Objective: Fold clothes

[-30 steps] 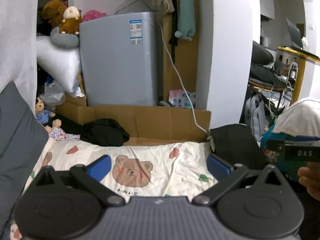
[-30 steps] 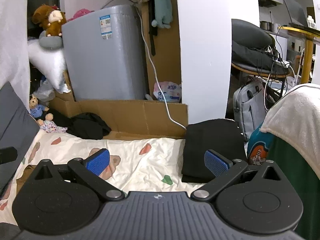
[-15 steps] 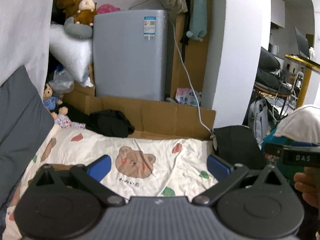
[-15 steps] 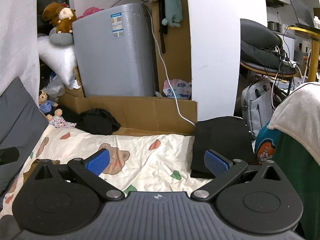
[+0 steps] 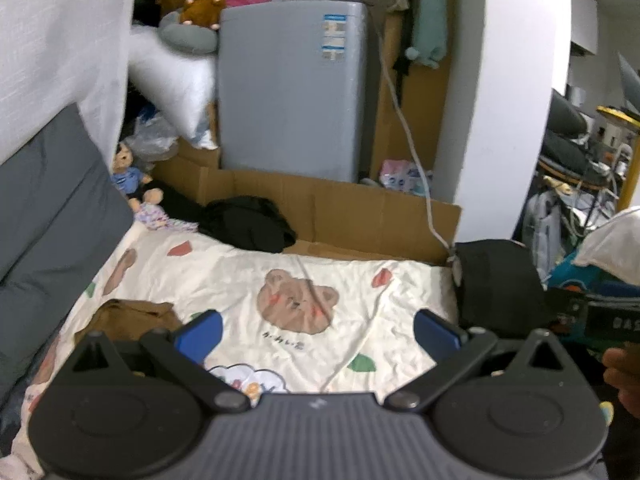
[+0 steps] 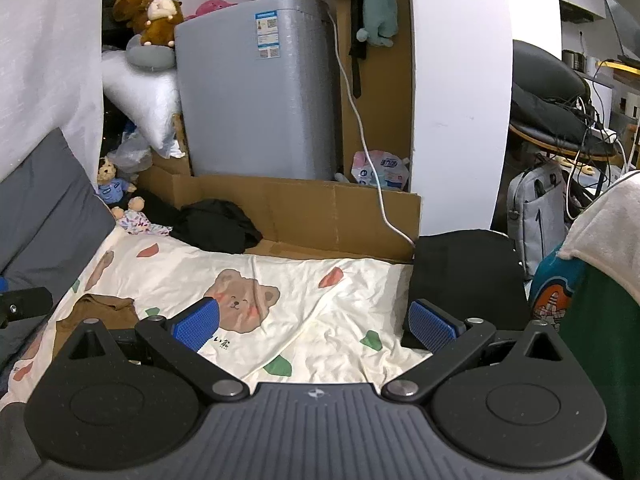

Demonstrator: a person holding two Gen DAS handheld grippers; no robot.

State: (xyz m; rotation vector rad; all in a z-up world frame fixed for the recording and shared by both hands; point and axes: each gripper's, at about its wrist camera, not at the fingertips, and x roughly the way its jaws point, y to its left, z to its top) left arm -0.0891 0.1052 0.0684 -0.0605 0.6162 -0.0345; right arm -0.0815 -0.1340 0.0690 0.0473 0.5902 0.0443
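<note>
A brown garment [image 5: 128, 316] [image 6: 100, 312] lies crumpled on the cream bear-print sheet [image 5: 304, 280] [image 6: 304, 288] at the near left. A folded black garment [image 5: 496, 284] [image 6: 464, 272] rests at the sheet's right edge. Another black garment [image 5: 248, 228] [image 6: 216, 226] is bunched at the far edge by the cardboard. My left gripper [image 5: 318, 330] hovers open above the sheet with nothing between its blue pads. My right gripper [image 6: 314, 320] is open too and holds nothing. In the left wrist view the right gripper's body and a hand [image 5: 624, 364] show at the right edge.
A grey cushion [image 5: 48, 216] [image 6: 44, 208] lines the left side. A cardboard wall [image 5: 340, 216] [image 6: 320, 208], a grey washing machine [image 5: 292, 88] [image 6: 256, 88] and soft toys [image 6: 148, 12] stand beyond. A white cable [image 6: 360, 120] hangs down. Green and white fabric [image 6: 600, 280] rises at the right.
Both grippers have tilted down and leftward toward the sheet, so more bedding shows and the brown garment has come into view at the near left. Both stay open.
</note>
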